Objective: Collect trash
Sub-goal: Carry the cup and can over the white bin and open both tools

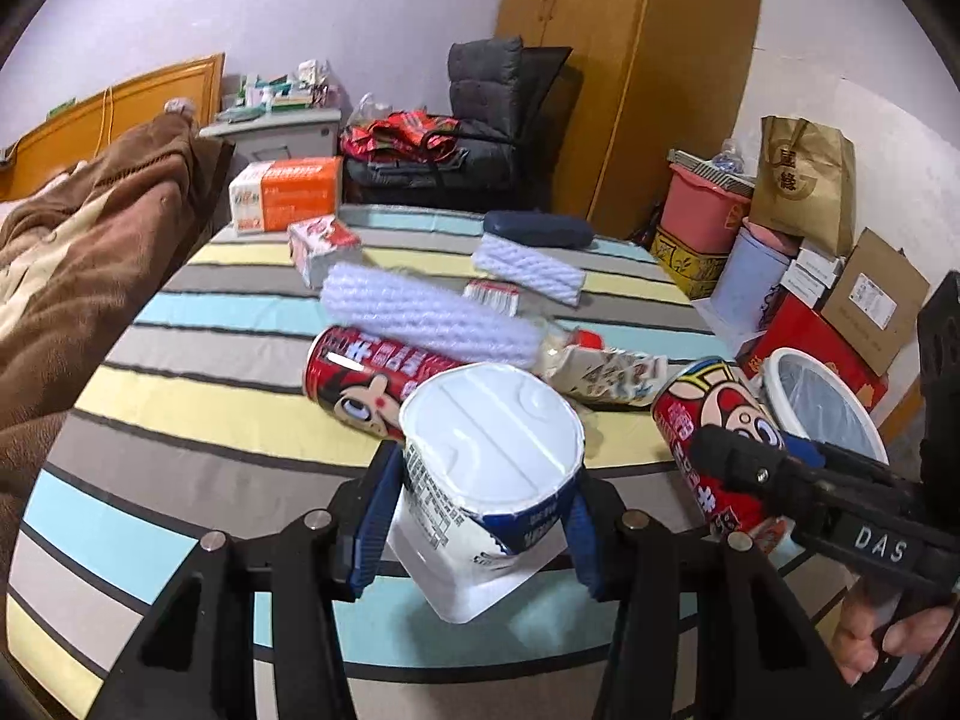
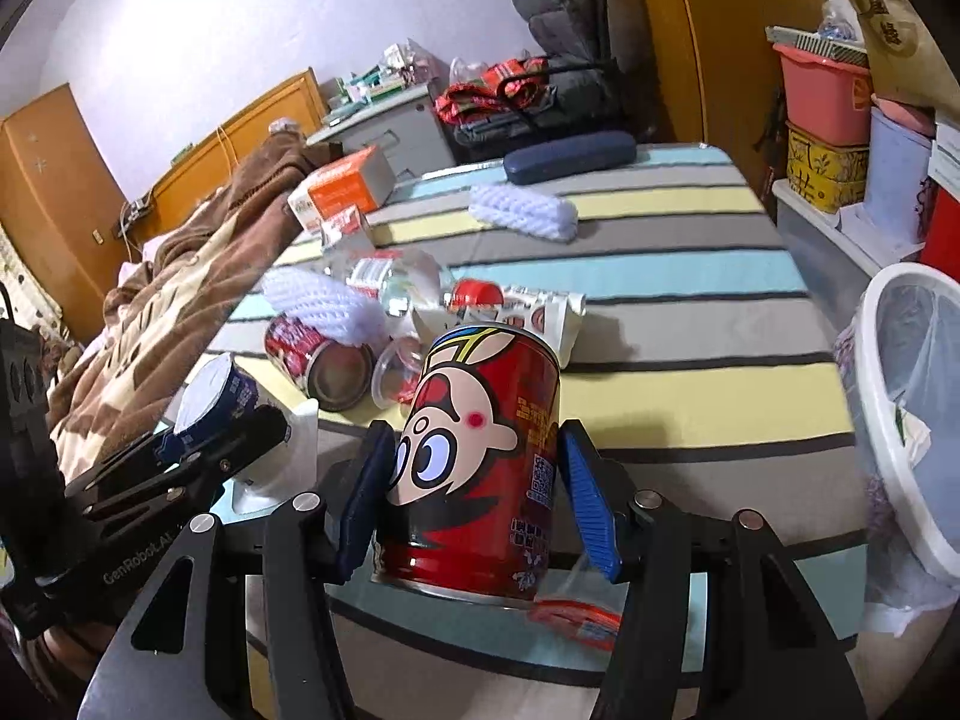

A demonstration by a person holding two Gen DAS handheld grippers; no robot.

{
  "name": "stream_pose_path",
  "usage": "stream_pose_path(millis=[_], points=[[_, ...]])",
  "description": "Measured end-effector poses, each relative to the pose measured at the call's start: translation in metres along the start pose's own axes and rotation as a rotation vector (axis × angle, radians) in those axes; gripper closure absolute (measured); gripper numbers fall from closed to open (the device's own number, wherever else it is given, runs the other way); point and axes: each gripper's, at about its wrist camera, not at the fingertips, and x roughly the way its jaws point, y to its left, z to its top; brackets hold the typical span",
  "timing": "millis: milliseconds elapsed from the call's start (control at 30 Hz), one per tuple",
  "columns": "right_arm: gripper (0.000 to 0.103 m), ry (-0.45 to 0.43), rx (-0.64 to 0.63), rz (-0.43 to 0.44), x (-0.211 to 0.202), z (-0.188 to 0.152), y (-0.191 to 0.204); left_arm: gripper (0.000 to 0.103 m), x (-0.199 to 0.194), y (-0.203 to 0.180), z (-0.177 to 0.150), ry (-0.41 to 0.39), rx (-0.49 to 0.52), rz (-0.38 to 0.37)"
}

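We hold one piece of trash in each gripper above a bed covered in a striped sheet [image 2: 690,312]. Our left gripper [image 1: 477,510] is clamped on a white yogurt tub [image 1: 489,456], its blue pads pressing both sides just under the rim. Our right gripper [image 2: 474,492] is clamped on a red cartoon can [image 2: 480,456], gripped around its middle and tilted slightly. A white bin [image 2: 900,420] lined with a clear bag stands beside the bed, at our right, near the can. More trash lies on the sheet beyond: a second red can [image 1: 372,378] on its side, a crushed carton [image 1: 606,369], a clear bottle [image 2: 390,282] and white foam netting [image 1: 426,315]. To do this step well, we judge the can should travel first, since it is nearer the bin; we should keep both grips firm, bring each item fully over the rim, then release so nothing catches the loose bag.
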Motion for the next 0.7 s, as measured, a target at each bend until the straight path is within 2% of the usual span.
stream_pose_path(millis=[267, 700], points=[[0.046, -0.071, 0.024, -0.01, -0.025, 0.008, -0.013, 0.051, -0.015, -0.029, 0.012, -0.036, 0.057, -0.037], [0.046, -0.161, 0.095, -0.109, -0.064, 0.01, -0.063, 0.051, -0.01, -0.096, 0.028, -0.04, 0.153, -0.139]])
